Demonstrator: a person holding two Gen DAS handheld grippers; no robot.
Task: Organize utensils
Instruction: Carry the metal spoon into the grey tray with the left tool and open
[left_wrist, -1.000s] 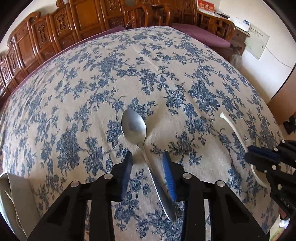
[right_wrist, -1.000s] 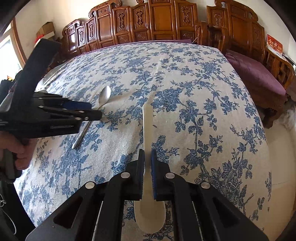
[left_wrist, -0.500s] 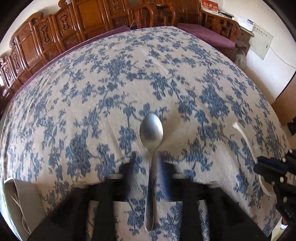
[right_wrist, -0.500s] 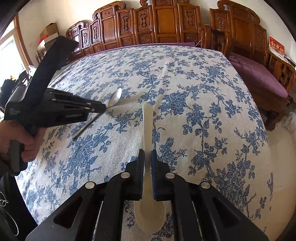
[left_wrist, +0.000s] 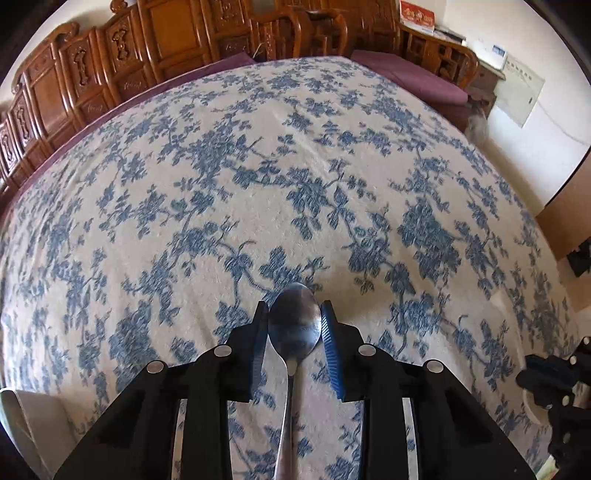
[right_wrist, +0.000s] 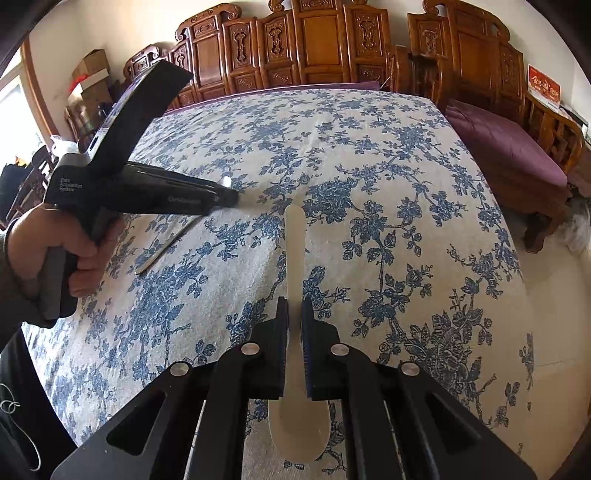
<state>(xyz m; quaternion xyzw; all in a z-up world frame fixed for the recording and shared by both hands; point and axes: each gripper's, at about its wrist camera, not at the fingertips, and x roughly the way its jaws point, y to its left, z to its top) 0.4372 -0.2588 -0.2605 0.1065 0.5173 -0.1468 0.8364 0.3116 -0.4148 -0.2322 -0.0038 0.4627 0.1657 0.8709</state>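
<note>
A metal spoon lies on the blue floral tablecloth, handle toward the camera. My left gripper is open with its fingertips on either side of the spoon's bowl. In the right wrist view the left gripper's body hides the bowl and only the metal handle shows. My right gripper is shut on the handle of a white plastic rice spoon, whose paddle end sits under the gripper and whose handle points away.
Carved wooden chairs line the far side of the table. A purple cushioned bench stands at the right. A pale cloth lies at the near left table edge.
My left gripper has swung into line with the metal spoon and slid forward along it from the handle to the bowl. The right gripper holds the white spoon as before.
</note>
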